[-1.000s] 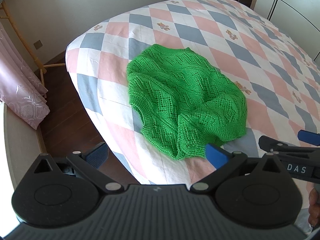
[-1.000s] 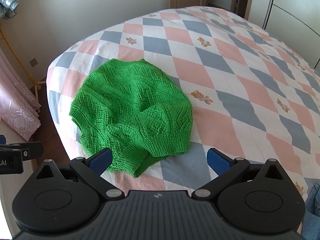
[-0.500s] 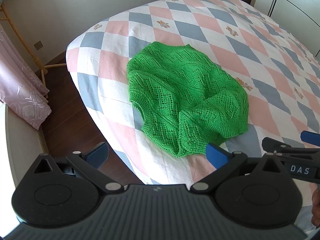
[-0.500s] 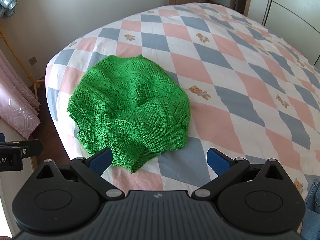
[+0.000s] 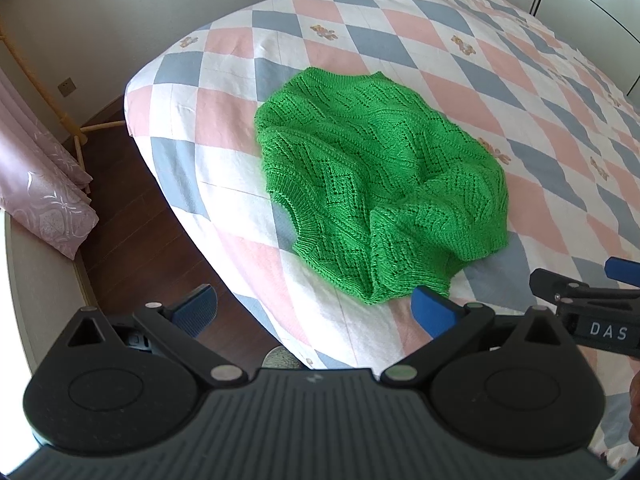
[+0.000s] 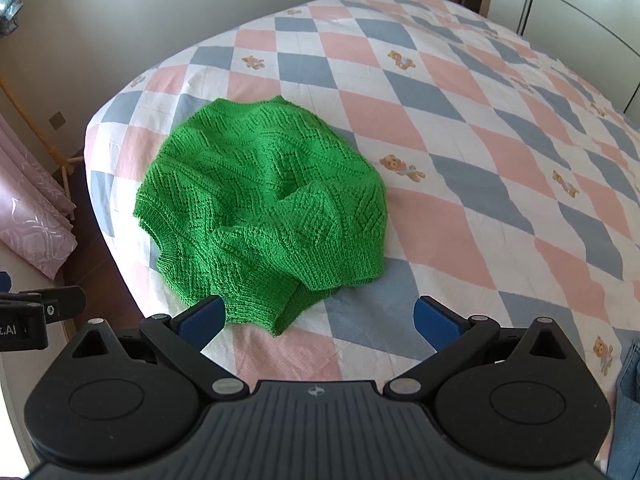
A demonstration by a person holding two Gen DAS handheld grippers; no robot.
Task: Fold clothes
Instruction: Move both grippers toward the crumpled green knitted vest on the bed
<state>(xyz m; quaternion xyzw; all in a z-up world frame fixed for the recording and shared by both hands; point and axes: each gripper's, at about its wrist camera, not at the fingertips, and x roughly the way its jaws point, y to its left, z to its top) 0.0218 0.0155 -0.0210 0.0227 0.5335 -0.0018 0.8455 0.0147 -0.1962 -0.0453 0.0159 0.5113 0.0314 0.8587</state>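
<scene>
The green sweater is lying bunched on the quilt, near the bed corner. I am holding my left gripper just before the sweater's near edge, its jaws wide apart and gripping nothing. My right gripper is hovering to the right of the sweater's near hem, also spread wide and empty, not touching it.

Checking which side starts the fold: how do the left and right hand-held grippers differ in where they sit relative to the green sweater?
The left hand-held gripper straddles the bed's edge, one finger over the wooden floor, while the right hand-held gripper sits wholly over the quilt. The left's inner pad nears the green sweater hem; the right's left pad overlaps it. Both are open and empty.
</scene>
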